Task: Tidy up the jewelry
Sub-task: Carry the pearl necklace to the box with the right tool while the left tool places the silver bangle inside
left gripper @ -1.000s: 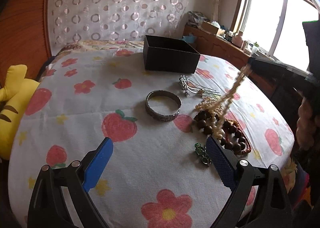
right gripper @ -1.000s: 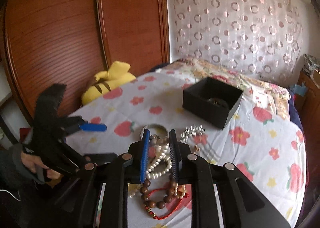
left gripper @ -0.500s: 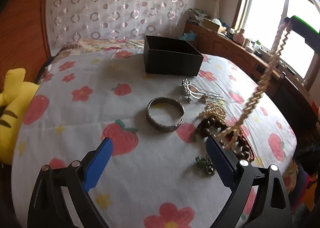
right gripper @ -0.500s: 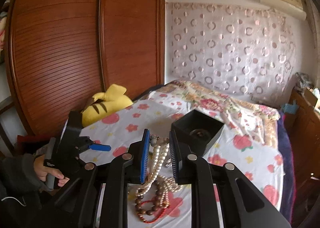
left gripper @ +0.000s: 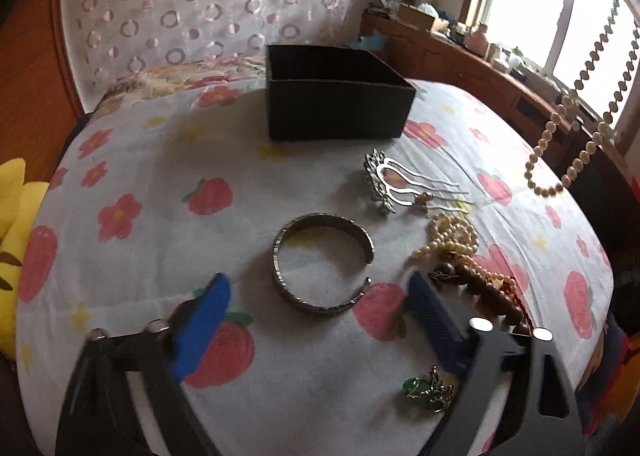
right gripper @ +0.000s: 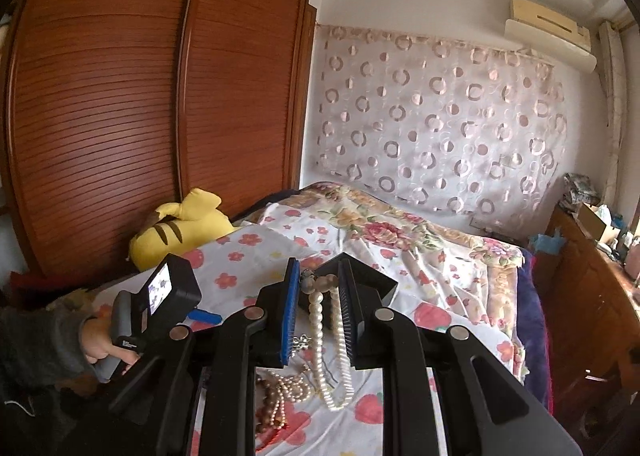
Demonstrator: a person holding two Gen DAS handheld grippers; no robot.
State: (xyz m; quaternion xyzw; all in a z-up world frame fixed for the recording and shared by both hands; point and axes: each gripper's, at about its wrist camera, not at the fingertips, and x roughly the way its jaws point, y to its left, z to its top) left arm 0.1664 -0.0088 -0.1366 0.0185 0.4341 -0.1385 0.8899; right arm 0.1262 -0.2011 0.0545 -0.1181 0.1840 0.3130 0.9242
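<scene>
Your right gripper (right gripper: 319, 298) clamps the necklace (right gripper: 338, 352), dangling clear above the bed (left gripper: 160, 223); your left gripper (left gripper: 320, 320) hangs open. Bangle (left gripper: 322, 262), comb (left gripper: 394, 185), beads (left gripper: 486, 290) and charm (left gripper: 428, 392) lie outside the box (left gripper: 340, 111).

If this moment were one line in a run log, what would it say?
right tool: shut on pearl necklace, lifted off bed | left tool: open above bangle | black box: waiting

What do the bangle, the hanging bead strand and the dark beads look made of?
Bangle: silvery metal, open cuff, patterned rim catching light.
Hanging bead strand: cream pearl-like beads with soft sheen; real or imitation unclear.
Dark beads: brown, dull gloss, probably wood.
</scene>
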